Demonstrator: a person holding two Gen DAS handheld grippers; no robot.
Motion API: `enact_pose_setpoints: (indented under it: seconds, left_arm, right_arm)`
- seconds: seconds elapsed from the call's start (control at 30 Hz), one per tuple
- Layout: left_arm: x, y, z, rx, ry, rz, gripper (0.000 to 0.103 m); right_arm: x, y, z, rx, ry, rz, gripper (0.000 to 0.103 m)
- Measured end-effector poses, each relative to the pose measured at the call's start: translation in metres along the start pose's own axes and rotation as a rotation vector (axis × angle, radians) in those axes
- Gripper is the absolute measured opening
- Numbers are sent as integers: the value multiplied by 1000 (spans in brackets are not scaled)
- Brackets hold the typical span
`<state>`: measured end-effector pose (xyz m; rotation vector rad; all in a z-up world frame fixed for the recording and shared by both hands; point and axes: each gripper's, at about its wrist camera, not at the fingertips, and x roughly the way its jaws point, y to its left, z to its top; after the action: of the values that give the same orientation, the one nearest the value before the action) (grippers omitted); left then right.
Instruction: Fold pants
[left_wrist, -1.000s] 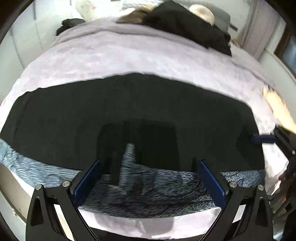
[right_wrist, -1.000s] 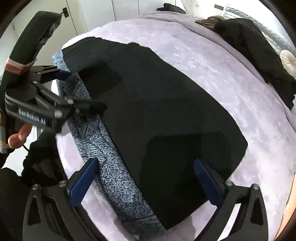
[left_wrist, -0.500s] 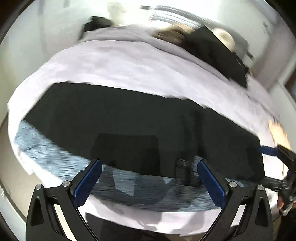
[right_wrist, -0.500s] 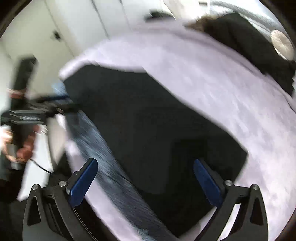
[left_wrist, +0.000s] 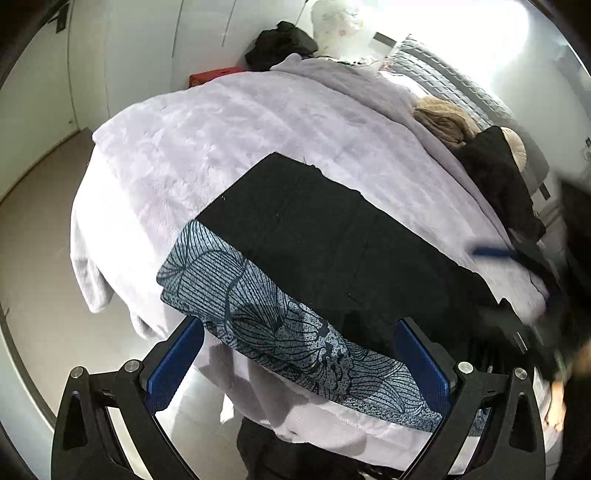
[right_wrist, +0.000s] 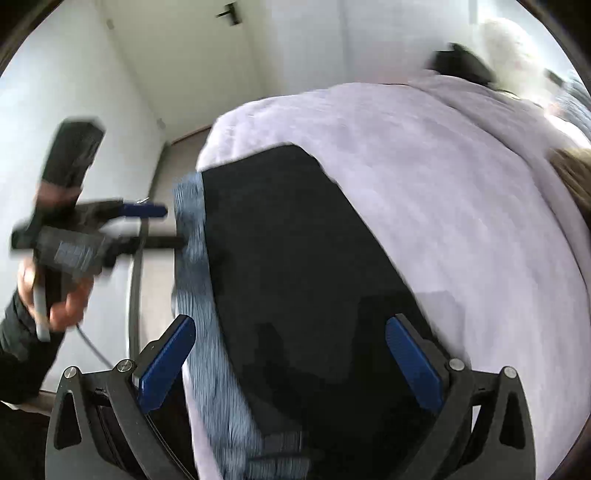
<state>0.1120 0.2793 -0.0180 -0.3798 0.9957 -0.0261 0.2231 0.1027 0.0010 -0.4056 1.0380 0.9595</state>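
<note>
Pants (left_wrist: 332, 243): a flat black slab on the bed (left_wrist: 258, 122), near its front edge; long axis runs from 10 o'clock to 4 o'clock in the left view, 11 to 5 in the right view
Patterned cloth (left_wrist: 280, 332): a grey-blue strip with dark leaf lines, lying along the pants' near side, partly under them; whether it belongs to the pants I cannot tell
Left tongs (left_wrist: 299, 365): released, jaws wide, nothing between them; they hover above the patterned strip, the far leg-end of the pants at 11 o'clock from them
Right tongs (right_wrist: 291, 362): likewise wide apart and empty; over the other end of the pants, the black cloth straight ahead at 12 o'clock
Nearer hand: each has its own end; the left looks closer to the narrow end, so a fold end-to-end would likely start there
Materials: pants matte, smooth, limp, with a crisp straight edge; bed cover pale lilac, plush, soft enough to give under a pinch
Other: dark clothes (left_wrist: 498, 184) heaped at 2 o'clock, well apart
</note>
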Motion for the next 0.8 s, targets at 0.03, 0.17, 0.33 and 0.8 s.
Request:
enact_pose_setpoints:
  seconds: [0.03,0.17,0.33,0.8]
  left_arm:
    - [0,2,0,8,-6,0,103]
    - [6,11,0,40,10,10,103]
    - [14,19,8,87,15,12,103]
    - [5,50,62,245,-7,-220,103]
  right_arm:
    - [13,-4,17,-15,18,6,103]
    - [60,-17,73,-34,71,93,103]
    - [139,-25,109,-36,232,209,103]
    - [38,0,79,-202,-79,379,30]
